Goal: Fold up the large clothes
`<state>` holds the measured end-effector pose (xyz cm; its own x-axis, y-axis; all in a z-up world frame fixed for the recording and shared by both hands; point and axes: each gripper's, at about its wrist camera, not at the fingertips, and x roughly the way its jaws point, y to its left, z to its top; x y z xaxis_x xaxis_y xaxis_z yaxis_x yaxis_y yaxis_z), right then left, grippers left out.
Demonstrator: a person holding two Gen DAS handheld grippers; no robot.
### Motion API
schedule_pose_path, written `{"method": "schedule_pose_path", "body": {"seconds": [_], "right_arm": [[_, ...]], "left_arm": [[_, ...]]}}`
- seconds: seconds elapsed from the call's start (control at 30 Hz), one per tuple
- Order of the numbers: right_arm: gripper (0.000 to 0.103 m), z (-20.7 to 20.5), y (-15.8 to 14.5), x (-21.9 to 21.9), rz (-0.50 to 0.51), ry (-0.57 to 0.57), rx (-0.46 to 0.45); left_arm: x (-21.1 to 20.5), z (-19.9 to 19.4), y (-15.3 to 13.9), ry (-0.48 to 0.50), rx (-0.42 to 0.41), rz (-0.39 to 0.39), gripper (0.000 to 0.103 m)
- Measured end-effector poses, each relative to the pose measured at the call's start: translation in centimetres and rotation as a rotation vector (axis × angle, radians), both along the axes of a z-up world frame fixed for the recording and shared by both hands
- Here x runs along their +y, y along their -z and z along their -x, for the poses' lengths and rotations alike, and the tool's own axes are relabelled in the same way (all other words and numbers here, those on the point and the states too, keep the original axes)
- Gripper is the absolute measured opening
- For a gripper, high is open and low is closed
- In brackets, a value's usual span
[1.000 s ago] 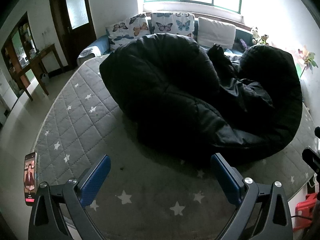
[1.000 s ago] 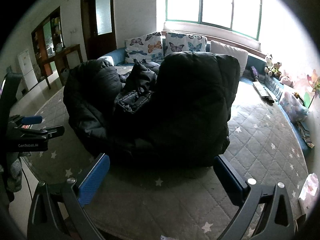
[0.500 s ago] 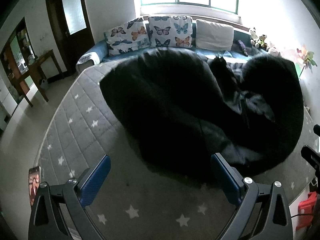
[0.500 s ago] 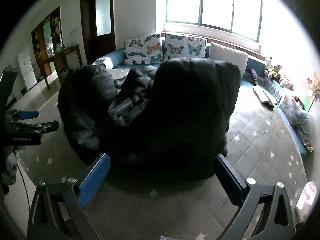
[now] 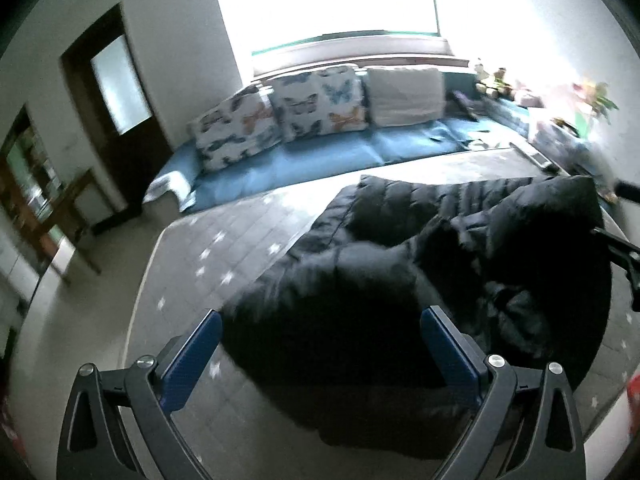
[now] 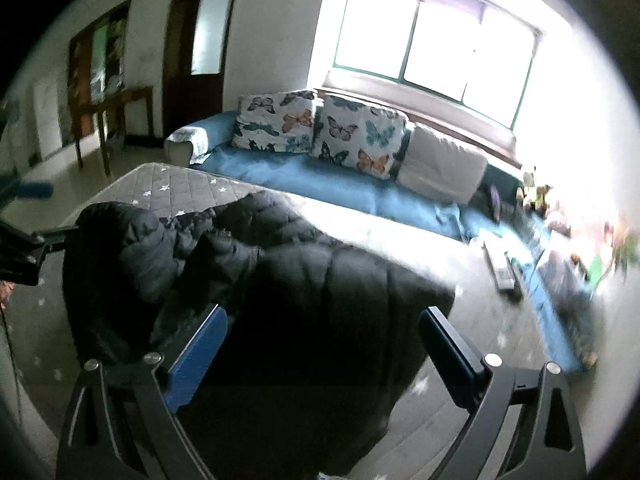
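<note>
Black puffer coat (image 5: 380,288) crumpled on grey quilted mat (image 5: 224,248); left gripper (image 5: 320,344), right gripper (image 6: 324,340) spread wide, empty.

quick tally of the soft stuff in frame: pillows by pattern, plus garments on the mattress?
Butterfly-print pillows: 2
Plain white pillow: 1
Black puffer jacket on the grey star-quilted mattress: 1
Total: 4
</note>
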<state>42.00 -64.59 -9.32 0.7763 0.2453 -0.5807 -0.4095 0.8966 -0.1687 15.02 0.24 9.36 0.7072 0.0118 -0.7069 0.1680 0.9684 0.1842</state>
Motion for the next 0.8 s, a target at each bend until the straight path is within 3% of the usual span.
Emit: {"method": "schedule_pose_path", "body": {"seconds": [0.1, 0.2, 0.27, 0.3, 0.37, 0.4, 0.43, 0.47, 0.53, 0.57, 0.6, 0.63, 0.67, 0.8], "right_arm": [[0.103, -1.0, -0.2, 1.4, 0.077, -0.063, -0.024], [0.101, -2.6, 0.9, 2.6, 0.155, -0.103, 0.009], [0.085, -3.7, 1.9, 3.0, 0.201, -0.114, 0.030], [0.081, -4.2, 2.6, 3.2, 0.227, -0.108, 0.052], [0.071, -4.6, 3.5, 3.1, 0.250, -0.097, 0.067], [0.067, -4.5, 3.5, 2.9, 0.261, -0.091, 0.061], [0.056, -4.3, 3.6, 2.7, 0.262, -0.084, 0.055], [0.047, -4.0, 3.1, 2.3, 0.249, -0.083, 0.052], [0.037, -3.6, 2.4, 1.7, 0.216, -0.083, 0.061], [0.034, -3.1, 1.9, 1.1, 0.193, -0.076, 0.061], [0.033, -2.9, 1.5, 0.8, 0.181, -0.074, 0.060], [0.031, -2.2, 1.0, 0.2, 0.160, -0.071, 0.055], [0.030, -2.0, 0.8, -0.1, 0.142, -0.071, 0.051], [0.028, 0.8, -0.6, -2.0, 0.054, -0.089, 0.026]], "left_arm": [[-0.6, -1.7, -0.3, 0.102, 0.031, -0.023, 0.103], [-1.2, -3.7, 0.7, 0.172, 0.086, -0.052, 0.103], [-1.7, -5.1, 2.0, 0.197, 0.134, -0.057, 0.103], [-2.0, -5.7, 2.7, 0.209, 0.146, -0.070, 0.102], [-2.2, -6.6, 4.1, 0.211, 0.165, -0.065, 0.093], [-2.3, -6.9, 4.4, 0.216, 0.171, -0.053, 0.082], [-2.3, -7.0, 4.6, 0.218, 0.172, -0.040, 0.071], [-2.2, -7.2, 4.8, 0.219, 0.166, -0.030, 0.068], [-2.0, -6.7, 4.7, 0.219, 0.145, -0.042, 0.043], [-2.1, -6.7, 4.7, 0.216, 0.135, -0.046, 0.037], [-1.9, -6.3, 4.6, 0.220, 0.136, -0.032, 0.017], [-1.7, -5.9, 4.3, 0.233, 0.150, 0.003, 0.005], [-1.3, -5.2, 4.0, 0.229, 0.150, 0.027, 0.005], [-0.3, -1.5, 2.5, 0.235, 0.080, -0.013, 0.005]]}}
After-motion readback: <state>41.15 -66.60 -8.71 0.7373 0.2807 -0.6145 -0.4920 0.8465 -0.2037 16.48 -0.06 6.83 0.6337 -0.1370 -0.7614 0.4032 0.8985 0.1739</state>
